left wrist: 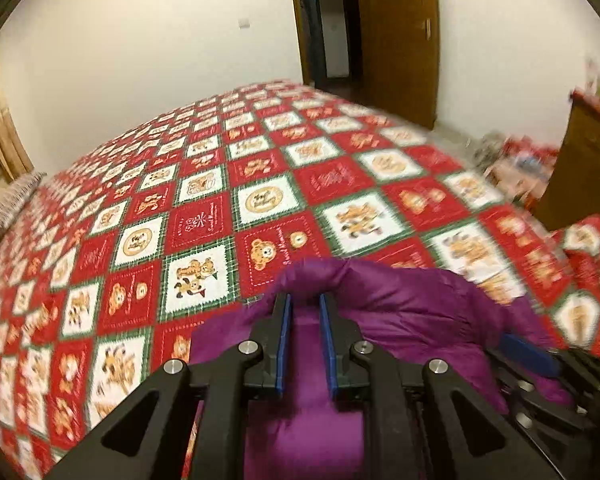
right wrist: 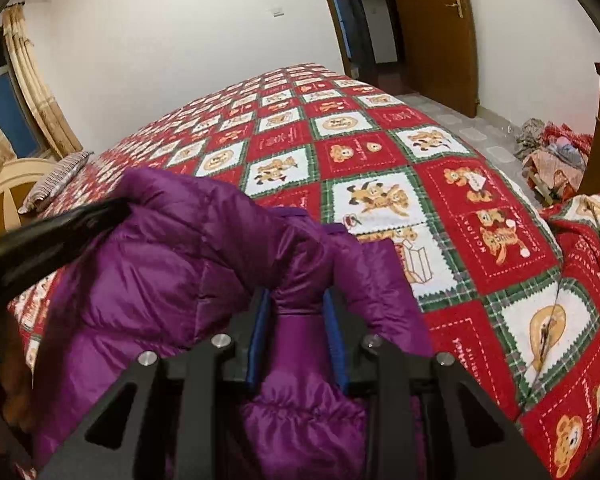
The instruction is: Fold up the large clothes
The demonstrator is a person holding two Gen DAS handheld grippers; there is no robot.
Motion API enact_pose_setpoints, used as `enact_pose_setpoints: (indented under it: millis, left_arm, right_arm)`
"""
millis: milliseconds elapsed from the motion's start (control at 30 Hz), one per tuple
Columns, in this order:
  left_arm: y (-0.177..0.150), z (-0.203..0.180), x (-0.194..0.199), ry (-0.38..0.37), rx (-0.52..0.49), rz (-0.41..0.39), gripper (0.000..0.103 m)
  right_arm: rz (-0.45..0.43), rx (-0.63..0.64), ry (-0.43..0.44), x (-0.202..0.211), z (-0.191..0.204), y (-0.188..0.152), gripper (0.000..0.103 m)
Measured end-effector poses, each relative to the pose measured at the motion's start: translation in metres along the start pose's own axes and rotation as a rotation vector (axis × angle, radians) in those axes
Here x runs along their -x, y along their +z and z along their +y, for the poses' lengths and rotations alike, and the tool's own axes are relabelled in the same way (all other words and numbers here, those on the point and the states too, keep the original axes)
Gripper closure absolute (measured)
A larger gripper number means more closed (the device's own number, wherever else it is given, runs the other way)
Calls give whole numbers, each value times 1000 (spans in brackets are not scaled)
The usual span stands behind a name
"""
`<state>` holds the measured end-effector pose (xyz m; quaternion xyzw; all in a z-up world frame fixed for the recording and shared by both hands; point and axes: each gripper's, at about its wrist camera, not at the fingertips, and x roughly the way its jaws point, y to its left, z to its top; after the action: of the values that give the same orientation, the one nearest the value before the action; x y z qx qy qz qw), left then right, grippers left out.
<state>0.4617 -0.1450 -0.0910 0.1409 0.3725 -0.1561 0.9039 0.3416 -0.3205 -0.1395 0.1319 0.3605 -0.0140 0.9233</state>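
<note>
A purple puffy jacket (left wrist: 400, 308) is lifted over the near edge of a bed. My left gripper (left wrist: 305, 300) is shut on a bunched fold of it, with purple fabric pinched between the blue pads. In the right wrist view the same jacket (right wrist: 160, 264) hangs in a padded heap, and my right gripper (right wrist: 296, 296) is shut on another fold of it. The right gripper's blue pad (left wrist: 528, 354) shows at the lower right of the left wrist view. The left gripper (right wrist: 60, 232) appears as a dark blurred bar holding the jacket's upper left part.
The bed carries a red, white and green bear-pattern cover (right wrist: 380, 152). A striped pillow (right wrist: 56, 180) lies at its far left. A bunched part of the cover (right wrist: 580, 248) rises at the right. Beyond are a wooden door (right wrist: 432, 32), a floor pile (right wrist: 556, 156) and a cabinet (left wrist: 584, 160).
</note>
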Motion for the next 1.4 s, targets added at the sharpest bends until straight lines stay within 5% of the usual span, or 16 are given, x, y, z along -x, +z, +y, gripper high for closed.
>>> enact_pose_setpoints:
  millis: [567,800,933,1033,1100,1133,1267,1400]
  left_arm:
    - [-10,0,-62,6,23,90,88]
    - [-11,-1,-55,28,-15,83,88]
    - [-22,-1,-15,20,-87,29,87]
    - [-36,6,19,-5,-71,9,73]
    - [-50,21,41,-34,25,2,42]
    - [-56,27,48,-49,69,3,38]
    - [-83,36,68,-119,146,16,37]
    - [-102,39,83,-130,172,-8,37]
  right_arm:
    - [-8,-97,89,-15,-13,-1,71]
    - [-18,-85,76,-16,-11,-1,71]
    - [-18,-62,62,-13,-8,-2,72]
    - [-14,-52,42,-12,-6,-1,72]
    - [-2,-50,36,-13,-6,1,72]
    - [5,-43,28,-13,-5,2,72]
    - [-2,2,1,9,4,6,66]
    - [-95,30,100,59,17,-7,66]
